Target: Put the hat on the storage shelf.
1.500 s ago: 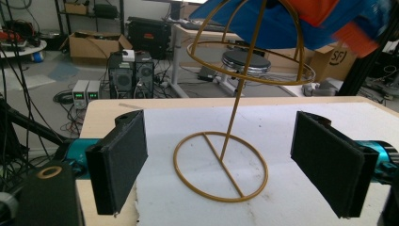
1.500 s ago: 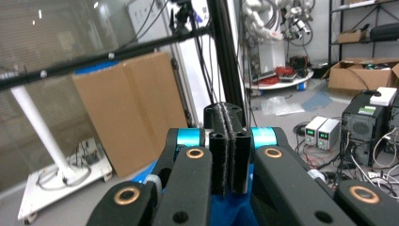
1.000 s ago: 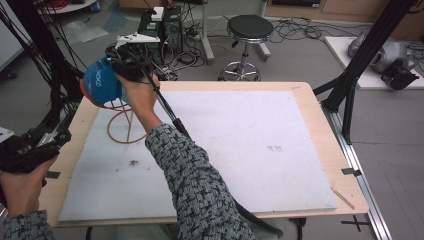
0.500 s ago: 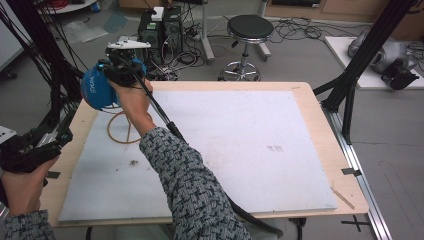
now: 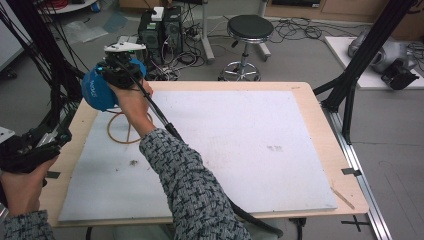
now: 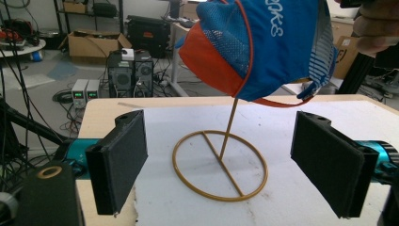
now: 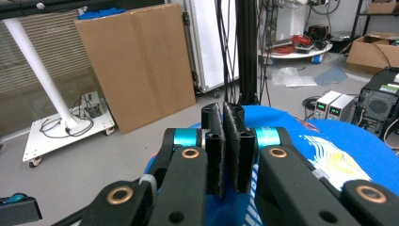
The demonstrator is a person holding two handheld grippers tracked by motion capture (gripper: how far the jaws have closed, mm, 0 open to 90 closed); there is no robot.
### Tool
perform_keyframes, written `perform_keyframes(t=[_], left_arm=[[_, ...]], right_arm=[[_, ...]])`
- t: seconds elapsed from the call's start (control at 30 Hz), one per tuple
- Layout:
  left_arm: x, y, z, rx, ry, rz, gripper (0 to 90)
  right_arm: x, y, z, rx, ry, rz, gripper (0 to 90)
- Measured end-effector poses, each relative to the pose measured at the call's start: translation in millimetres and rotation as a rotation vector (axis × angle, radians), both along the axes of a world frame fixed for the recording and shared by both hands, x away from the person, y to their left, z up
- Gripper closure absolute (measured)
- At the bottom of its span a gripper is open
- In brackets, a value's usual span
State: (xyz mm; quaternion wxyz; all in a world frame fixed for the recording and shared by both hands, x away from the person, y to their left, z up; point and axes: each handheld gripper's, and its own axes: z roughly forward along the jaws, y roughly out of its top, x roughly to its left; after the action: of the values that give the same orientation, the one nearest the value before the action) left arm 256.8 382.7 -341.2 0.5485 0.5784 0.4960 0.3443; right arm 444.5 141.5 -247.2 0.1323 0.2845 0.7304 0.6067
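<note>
In the high view, the right tongs (image 5: pixel 117 67) sit at about ten o'clock on the surface (image 5: pixel 300 150), closed on the top of a blue cap (image 5: pixel 97 90) that hangs over a thin golden wire stand (image 5: pixel 125 131) with a ring base lying on the white mat. The left tongs (image 5: pixel 30 150) are held off the surface's edge at about eight o'clock, well apart from the cap. In the left gripper view, the left tongs (image 6: pixel 235 167) stand wide open, empty, with the stand's ring (image 6: pixel 220 165) between them farther off and the blue-and-orange cap (image 6: pixel 263 42) at twelve o'clock atop the upright rod. In the right gripper view, the right tongs (image 7: pixel 228 148) are pressed together, pinching blue cap fabric (image 7: pixel 329 155).
</note>
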Motion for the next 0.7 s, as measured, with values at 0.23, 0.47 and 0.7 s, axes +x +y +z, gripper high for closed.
perform_keyframes(t=[0.23,0.47,0.7], left_arm=[[0.2,0.3,-0.2,0.002,0.002,-0.003,19.2],[-0.1,0.9,-0.1,0.001,0.003,-0.006,19.2],[-0.2,1.8,-0.1,0.0,0.003,-0.007,19.2]], right_arm=[[1.3,0.7,-3.0,-0.01,0.004,-0.009,83.3],[1.7,0.8,-5.0,-0.02,0.003,-0.015,77.8],[2.6,-4.4,-2.9,-0.019,0.0,-0.037,70.9]])
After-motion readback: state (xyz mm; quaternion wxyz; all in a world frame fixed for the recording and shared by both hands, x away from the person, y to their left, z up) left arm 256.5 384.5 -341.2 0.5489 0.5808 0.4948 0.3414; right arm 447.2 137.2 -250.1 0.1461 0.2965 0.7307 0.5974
